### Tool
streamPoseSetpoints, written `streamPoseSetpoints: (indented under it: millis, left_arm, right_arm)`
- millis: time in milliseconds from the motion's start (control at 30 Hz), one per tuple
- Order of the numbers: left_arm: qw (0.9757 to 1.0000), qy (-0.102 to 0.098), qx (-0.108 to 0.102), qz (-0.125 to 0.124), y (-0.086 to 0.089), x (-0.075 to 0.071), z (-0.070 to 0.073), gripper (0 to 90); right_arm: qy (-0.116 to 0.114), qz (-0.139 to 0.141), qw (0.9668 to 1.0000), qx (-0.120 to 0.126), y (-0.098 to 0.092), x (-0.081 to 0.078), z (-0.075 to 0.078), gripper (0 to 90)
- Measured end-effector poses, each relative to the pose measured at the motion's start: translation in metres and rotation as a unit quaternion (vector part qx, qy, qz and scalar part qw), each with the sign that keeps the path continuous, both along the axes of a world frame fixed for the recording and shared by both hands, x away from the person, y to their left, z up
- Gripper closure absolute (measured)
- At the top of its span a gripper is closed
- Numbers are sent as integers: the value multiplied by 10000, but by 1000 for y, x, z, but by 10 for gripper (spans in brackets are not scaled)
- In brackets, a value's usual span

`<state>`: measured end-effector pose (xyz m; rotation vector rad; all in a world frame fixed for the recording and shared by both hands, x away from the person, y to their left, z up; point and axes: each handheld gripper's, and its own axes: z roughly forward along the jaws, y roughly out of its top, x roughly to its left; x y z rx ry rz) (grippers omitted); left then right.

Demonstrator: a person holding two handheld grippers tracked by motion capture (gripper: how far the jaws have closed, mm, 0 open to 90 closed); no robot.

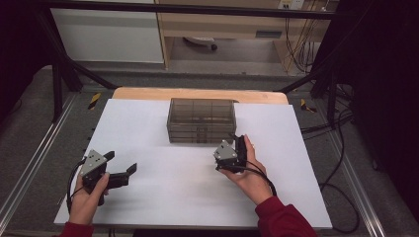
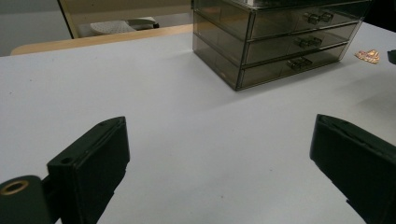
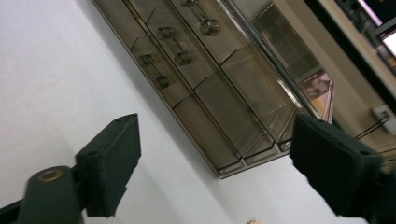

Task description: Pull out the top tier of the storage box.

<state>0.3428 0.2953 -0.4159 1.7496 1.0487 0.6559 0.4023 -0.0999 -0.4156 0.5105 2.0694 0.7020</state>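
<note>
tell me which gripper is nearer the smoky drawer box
Right. The right gripper sits just off the drawer box's front right corner, jaws open; the left gripper is well back toward the table's near left.

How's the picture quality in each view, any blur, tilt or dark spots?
High view: soft overall, room edges dark, white table evenly lit. Left gripper view: drawer box fairly sharp, near fingers soft. Right gripper view: strongly tilted, with reflections on the box's clear front, fingers slightly blurred.

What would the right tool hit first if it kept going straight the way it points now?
Most likely the smoky clear drawer unit: the right tool aims at its right end, jaws open with nothing between them. Depth is unclear; it could skim past the corner.
</note>
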Motion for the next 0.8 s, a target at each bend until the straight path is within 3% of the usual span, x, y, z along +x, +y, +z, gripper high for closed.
streamPoseSetpoints:
  millis: [167, 367, 667, 800]
  left_arm:
    - [10000, -4, 7, -9, -1, 0, 0, 50]
    - [10000, -4, -8, -11, 0, 0, 0, 50]
    - [10000, -9, 1, -12, 0, 0, 0, 51]
    - [10000, -10, 0, -6, 0, 0, 0, 51]
  right_arm:
    - [-369, 59, 9982, -478, 12, 2, -6, 310]
    - [-607, 50, 9955, -720, 20, 5, -10, 381]
    - [-1063, 175, 9863, -1246, 36, 8, -13, 543]
    - [-1223, 199, 9831, -1350, 43, 10, -12, 603]
